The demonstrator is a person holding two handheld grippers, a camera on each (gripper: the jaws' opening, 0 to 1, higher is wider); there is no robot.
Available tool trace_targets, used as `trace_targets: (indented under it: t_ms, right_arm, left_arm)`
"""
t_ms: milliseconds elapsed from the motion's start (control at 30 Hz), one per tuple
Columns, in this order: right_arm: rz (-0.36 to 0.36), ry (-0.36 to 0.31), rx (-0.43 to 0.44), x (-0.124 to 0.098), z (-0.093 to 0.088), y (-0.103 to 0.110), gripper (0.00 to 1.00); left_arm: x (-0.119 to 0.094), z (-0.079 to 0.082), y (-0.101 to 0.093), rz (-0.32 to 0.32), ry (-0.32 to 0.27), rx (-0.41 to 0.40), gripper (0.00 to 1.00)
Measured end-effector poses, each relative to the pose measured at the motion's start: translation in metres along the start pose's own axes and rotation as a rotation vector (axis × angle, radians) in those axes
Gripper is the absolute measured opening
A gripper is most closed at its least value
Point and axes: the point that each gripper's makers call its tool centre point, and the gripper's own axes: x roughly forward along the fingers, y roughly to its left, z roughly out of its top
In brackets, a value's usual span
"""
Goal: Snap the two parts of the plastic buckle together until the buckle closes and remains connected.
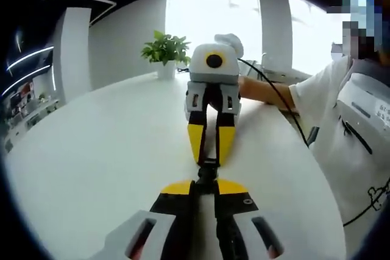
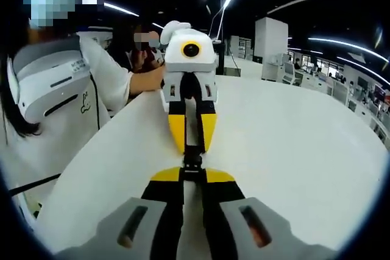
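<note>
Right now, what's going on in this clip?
A person holds two hand-held grippers nose to nose over a white table. The left hand-held gripper and the right hand-held gripper are each shut on one end of a small black plastic buckle, pressing the parts together. Whether it has latched cannot be told.

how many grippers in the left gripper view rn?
2. The left gripper rises from the bottom edge, jaws closed on the black buckle. The right gripper faces it from across the white table, also clamping the buckle. None seems hidden.
</note>
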Motion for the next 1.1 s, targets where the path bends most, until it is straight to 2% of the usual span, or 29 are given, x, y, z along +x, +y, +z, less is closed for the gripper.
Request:
trace_targets:
  t_ms: [167,467,800,933,967,1100]
  right_arm:
    - [-0.012,0.006,0.006,0.0022,0.0014,0.0031,0.09]
    - [-0.123,0.029,0.017,-0.0004,-0.0003,0.0072,0.09]
    - [-0.129,0.026,0.04,-0.0011,-0.0009,0.0075,0.09]
    - [-0.14,0.044,0.027,-0.0016,-0.0007,0.0069,0.09]
    - [-0.148,0.049,0.009,-0.0013,-0.0014,0.0034,0.09]
    - [-0.116,0.023,0.038,0.0012,-0.0027,-0.001,0.09]
  left_arm:
    - [0.0004,-0.0002,-0.001,0.008,0.0,-0.003,0.09]
    - [-0.0004,-0.001,-0.0052,0.066,0.025,0.022,0.09]
    - [-0.0007,-0.0014,-0.0087,0.067,0.016,-0.016,0.09]
    - [-0.0016,-0.0008,-0.0081,0.087,0.039,0.036,0.1]
    - [-0.0039,0.0008,-0.0025,0.118,0.041,0.06,0.1]
    - [-0.0036,-0.0015,-0.0049,0.074,0.016,-0.032,0.11]
